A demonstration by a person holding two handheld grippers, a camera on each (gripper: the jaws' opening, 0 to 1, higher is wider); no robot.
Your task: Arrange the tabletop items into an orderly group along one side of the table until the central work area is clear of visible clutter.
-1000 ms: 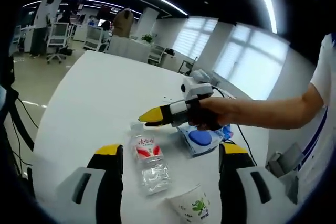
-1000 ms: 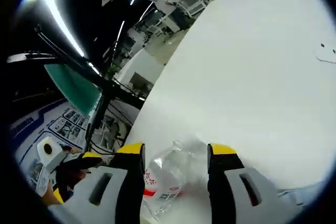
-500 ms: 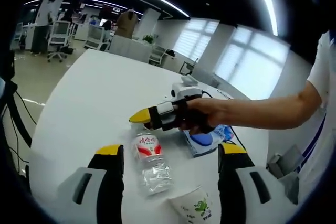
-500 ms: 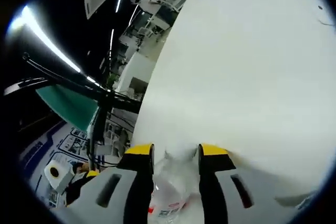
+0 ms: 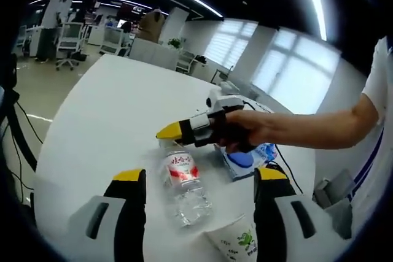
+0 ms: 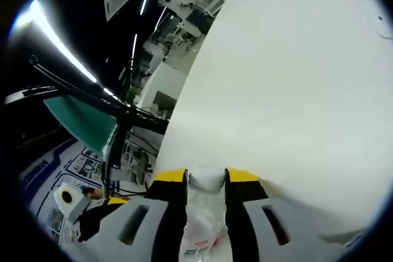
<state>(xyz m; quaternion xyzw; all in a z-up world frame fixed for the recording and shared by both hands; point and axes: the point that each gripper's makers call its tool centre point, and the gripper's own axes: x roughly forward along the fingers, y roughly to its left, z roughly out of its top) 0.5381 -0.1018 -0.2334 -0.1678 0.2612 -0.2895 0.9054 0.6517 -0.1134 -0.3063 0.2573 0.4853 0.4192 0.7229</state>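
Left gripper view: the left gripper [image 5: 195,179] has its yellow-tipped jaws spread wide apart with nothing gripped. A clear water bottle [image 5: 184,182] with a red-and-white label lies on its side on the white table [image 5: 110,108], between those jaws but touching neither, cap end toward 12 o'clock. A paper cup [image 5: 236,240] with a green print sits at 5 o'clock from the bottle, close to the right-hand jaw. The right gripper [image 5: 169,132] enters from 3 o'clock, held in a person's hand [image 5: 245,130], its yellow tips at the bottle's cap end. A blue-and-white packet [image 5: 249,157] lies on the table under that hand, at 2 o'clock from the bottle. Right gripper view: the right gripper [image 6: 206,177] has its jaws drawn in close on the bottle [image 6: 202,213], each yellow tip against one side near the neck; the cap pokes out at 12 o'clock. The white table [image 6: 288,90] stretches away toward 1 o'clock.
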